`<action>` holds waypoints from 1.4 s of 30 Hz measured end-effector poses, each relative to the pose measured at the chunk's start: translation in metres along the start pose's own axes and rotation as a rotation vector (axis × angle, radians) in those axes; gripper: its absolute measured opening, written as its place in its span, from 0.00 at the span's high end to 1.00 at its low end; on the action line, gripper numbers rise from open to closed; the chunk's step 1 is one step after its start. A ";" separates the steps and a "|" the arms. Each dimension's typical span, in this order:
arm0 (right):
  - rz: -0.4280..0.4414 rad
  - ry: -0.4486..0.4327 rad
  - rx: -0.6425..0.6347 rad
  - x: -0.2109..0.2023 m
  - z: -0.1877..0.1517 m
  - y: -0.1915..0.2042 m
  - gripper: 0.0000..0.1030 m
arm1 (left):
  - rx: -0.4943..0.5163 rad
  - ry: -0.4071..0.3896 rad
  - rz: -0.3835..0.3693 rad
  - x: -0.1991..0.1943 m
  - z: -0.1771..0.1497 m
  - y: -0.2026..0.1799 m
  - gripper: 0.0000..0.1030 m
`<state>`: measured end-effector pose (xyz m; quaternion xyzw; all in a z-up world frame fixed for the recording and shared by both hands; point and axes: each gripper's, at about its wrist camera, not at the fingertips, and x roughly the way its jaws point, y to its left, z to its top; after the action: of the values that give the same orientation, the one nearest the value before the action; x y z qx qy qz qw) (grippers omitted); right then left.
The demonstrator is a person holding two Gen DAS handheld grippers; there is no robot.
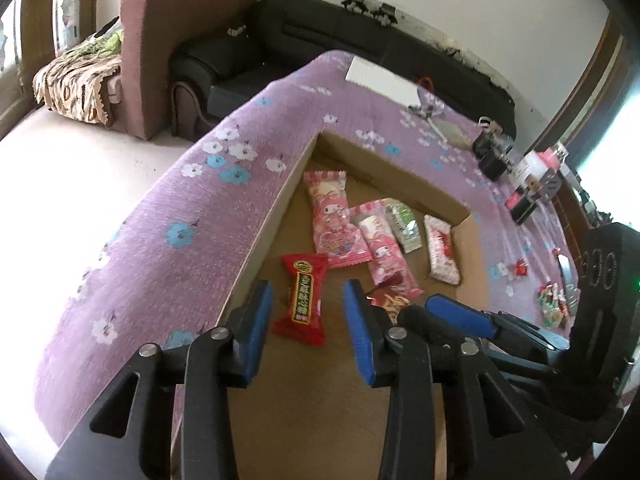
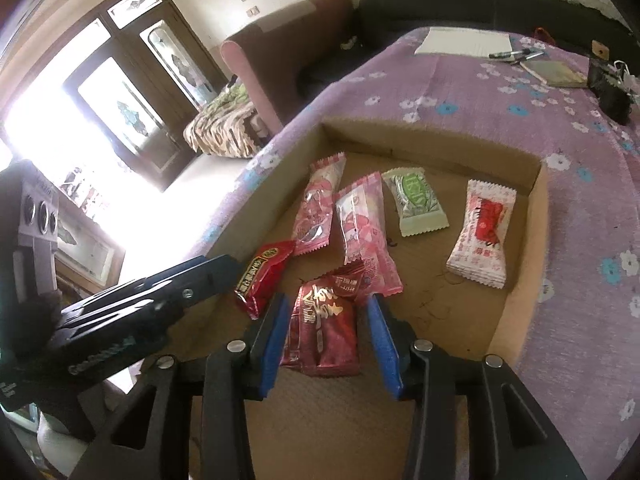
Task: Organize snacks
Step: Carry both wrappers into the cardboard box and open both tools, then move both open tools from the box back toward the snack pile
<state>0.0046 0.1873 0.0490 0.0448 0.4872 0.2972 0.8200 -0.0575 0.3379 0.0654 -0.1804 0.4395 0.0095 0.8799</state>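
A shallow cardboard box lies on a purple flowered cloth. In it lie two pink snack packets, a green-and-white packet, a white-and-red packet, a red packet and a dark red packet. My left gripper is open over the box with the red packet lying between its fingers. My right gripper is open with the dark red packet lying between its fingers; it shows in the left wrist view.
Loose sweets lie on the cloth to the right of the box. A white pad, pens, a notebook and dark boxes sit at the far side. A black sofa and a brown armchair stand beyond.
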 end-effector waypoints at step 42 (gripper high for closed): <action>-0.376 -0.329 0.455 -0.236 -0.114 -0.301 0.50 | 0.223 0.175 -0.264 -0.024 -0.125 -0.188 0.35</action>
<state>-0.0387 -0.2088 0.0622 0.1832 0.4020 0.0134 0.8970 -0.1353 0.1249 0.0739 -0.1379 0.4851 -0.1703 0.8465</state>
